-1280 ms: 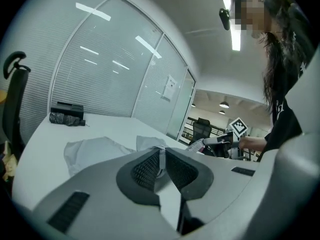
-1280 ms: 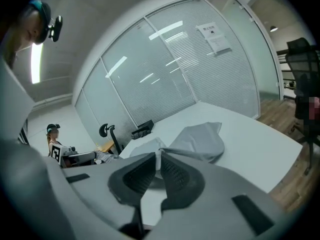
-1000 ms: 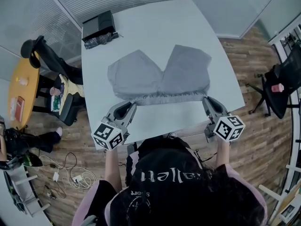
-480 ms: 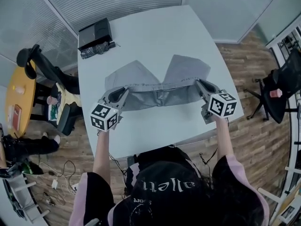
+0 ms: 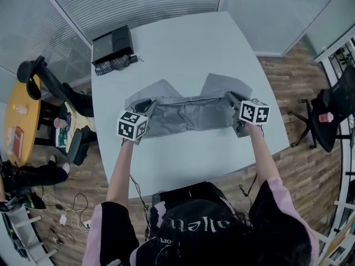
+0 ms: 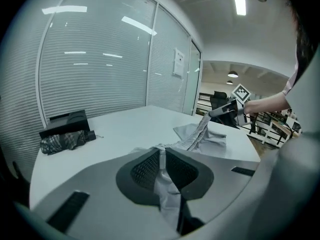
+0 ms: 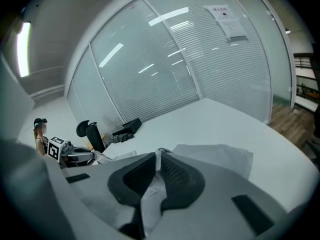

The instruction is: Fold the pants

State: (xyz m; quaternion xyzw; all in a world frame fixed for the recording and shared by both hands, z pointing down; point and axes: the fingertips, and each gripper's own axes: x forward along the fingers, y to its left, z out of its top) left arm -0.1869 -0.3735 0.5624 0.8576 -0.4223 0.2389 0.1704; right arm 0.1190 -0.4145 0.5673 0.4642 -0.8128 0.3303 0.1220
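Grey pants (image 5: 188,112) lie on the white table (image 5: 183,43), their waistband lifted and stretched between my two grippers over the legs. My left gripper (image 5: 145,105) is shut on the waistband's left end; in the left gripper view grey cloth (image 6: 165,181) is pinched between the jaws of the left gripper (image 6: 162,156). My right gripper (image 5: 232,97) is shut on the waistband's right end, and the right gripper view shows cloth (image 7: 150,196) in the jaws of the right gripper (image 7: 159,160). Two leg ends (image 5: 219,85) still show beyond the folded edge.
A black box (image 5: 112,42) and a dark folded bundle (image 5: 113,62) sit at the table's far left corner. Office chairs (image 5: 52,90) stand to the left of the table, another chair (image 5: 333,104) to the right. The near half of the table is bare.
Both grippers have carried the waistband from the table's near edge away from me, over the legs, folding the pants over on themselves. My arms are now stretched out further.
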